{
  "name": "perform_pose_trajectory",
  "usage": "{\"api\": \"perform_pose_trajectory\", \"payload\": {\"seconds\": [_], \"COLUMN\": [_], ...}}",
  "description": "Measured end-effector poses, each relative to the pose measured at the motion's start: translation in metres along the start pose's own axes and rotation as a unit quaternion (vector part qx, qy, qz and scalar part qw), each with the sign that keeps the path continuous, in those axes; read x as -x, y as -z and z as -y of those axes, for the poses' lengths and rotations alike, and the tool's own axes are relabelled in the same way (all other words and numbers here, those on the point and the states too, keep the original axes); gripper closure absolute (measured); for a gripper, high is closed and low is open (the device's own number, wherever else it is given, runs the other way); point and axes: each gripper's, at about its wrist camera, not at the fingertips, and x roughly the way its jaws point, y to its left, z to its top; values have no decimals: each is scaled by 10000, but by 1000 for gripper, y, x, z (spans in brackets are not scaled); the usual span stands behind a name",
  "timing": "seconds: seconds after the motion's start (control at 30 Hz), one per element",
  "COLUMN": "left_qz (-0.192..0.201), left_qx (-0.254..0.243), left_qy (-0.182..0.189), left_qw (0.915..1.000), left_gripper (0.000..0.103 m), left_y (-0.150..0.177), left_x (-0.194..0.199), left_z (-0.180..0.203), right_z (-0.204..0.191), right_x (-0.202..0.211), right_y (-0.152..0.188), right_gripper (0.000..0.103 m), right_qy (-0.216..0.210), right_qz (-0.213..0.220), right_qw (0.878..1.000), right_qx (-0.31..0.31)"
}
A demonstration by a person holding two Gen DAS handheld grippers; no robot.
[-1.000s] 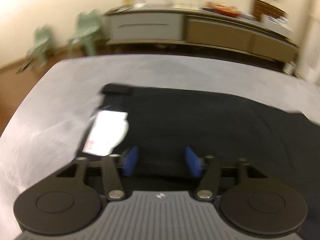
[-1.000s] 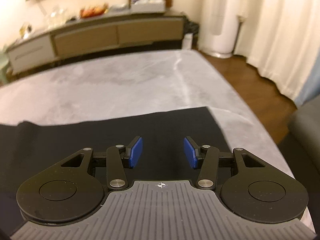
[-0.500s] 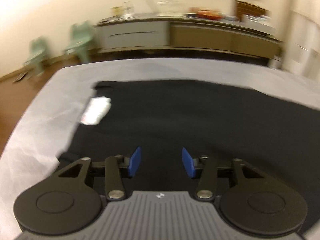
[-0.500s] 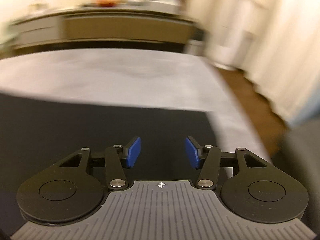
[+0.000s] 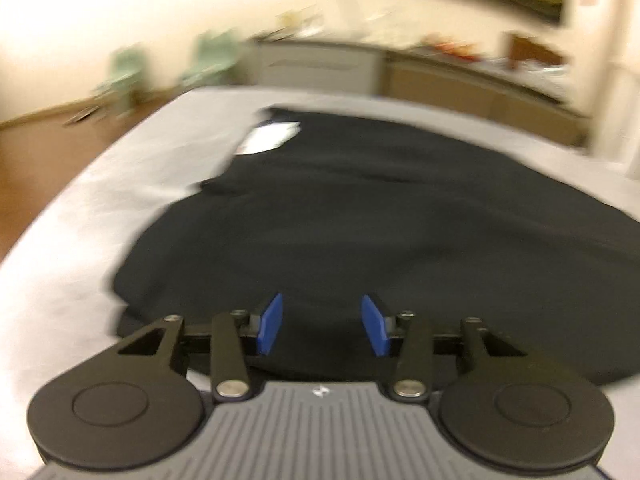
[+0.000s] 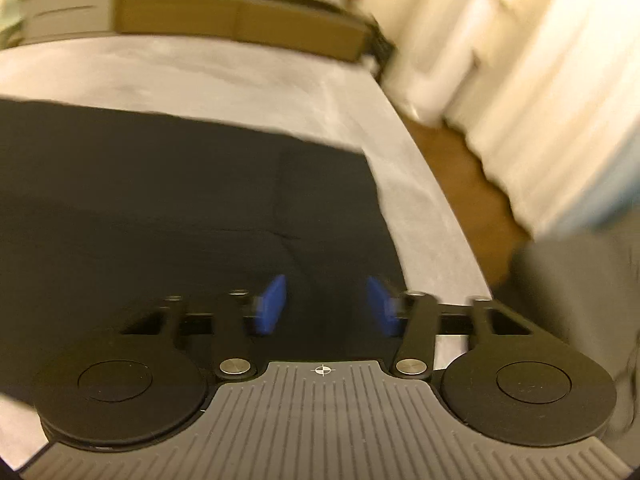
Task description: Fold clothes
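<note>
Black garment (image 5: 380,216) lies flat on the grey bed (image 5: 80,216), long axis left to right, white tag (image 5: 270,138) at its left end. Left gripper (image 5: 322,324) and right gripper (image 6: 326,306) hover spread and empty above its near edge.

Black garment (image 5: 400,216) w/ white tag (image 5: 268,139), grey bedcover (image 6: 208,80).

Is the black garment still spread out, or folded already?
Spread out, seemingly: the black garment lies broad and flat across the grey surface; whether a layer is doubled under, cannot tell.
</note>
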Motion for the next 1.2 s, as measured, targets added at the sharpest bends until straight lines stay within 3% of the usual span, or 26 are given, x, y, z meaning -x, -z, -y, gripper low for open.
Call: {"api": "perform_pose_trajectory", "payload": {"seconds": [0.07, 0.1, 0.2, 0.37, 0.43, 0.53, 0.63, 0.8, 0.9, 0.93, 1.07, 1.17, 1.2], "left_qz": [-67, -214, -242, -223, -220, 50, 231, 146, 200, 223, 258, 278, 295], "left_qx": [-296, -371, -268, -121, -75, 181, 372, -58, -476, -543, -483, -334, -306], "left_qy": [120, 7, -93, -207, -214, -101, 138, 273, 282, 298, 417, 522, 570], "left_qw": [9995, 9991, 9993, 9995, 9995, 9998, 9989, 9995, 9983, 9978, 9976, 9977, 9975], "left_gripper": [56, 56, 46, 44, 47, 47, 47, 45, 43, 43, 43, 43, 43], "left_y": [13, 19, 21, 25, 27, 24, 13, 11, 11, 11, 10, 6, 6], "left_x": [4, -1, -4, 5, 14, 30, 40, 35, 34, 34, 30, 30, 31], "left_z": [18, 20, 11, 1, 1, -2, -1, 32, 51, 53, 52, 48, 46], "right_z": [-21, -28, -27, 17, 34, 61, 89, 134, 121, 115, 101, 101, 93], "right_x": [17, 18, 9, -2, -3, -4, -6, -9, -15, -17, -13, -14, -7], "right_y": [1, 4, 13, 29, 36, 47, 59, 77, 72, 70, 60, 56, 52], "right_gripper": [51, 51, 44, 34, 37, 28, 29, 34, 32, 34, 85, 95, 95], "right_qy": [-566, -732, -910, -728, -680, -619, -556, -445, -264, -198, -296, -345, -289], "right_qz": [159, 81, -163, -327, -333, -335, -335, -333, -284, -265, -187, -171, -41], "right_qw": [9981, 9970, 9956, 9952, 9929, 9856, 9745, 9474, 9588, 9638, 9708, 9673, 9716], "right_qx": [155, 224, 158, -560, -917, -1536, -2149, -3151, -2813, -2645, -2374, -2506, -2347]}}
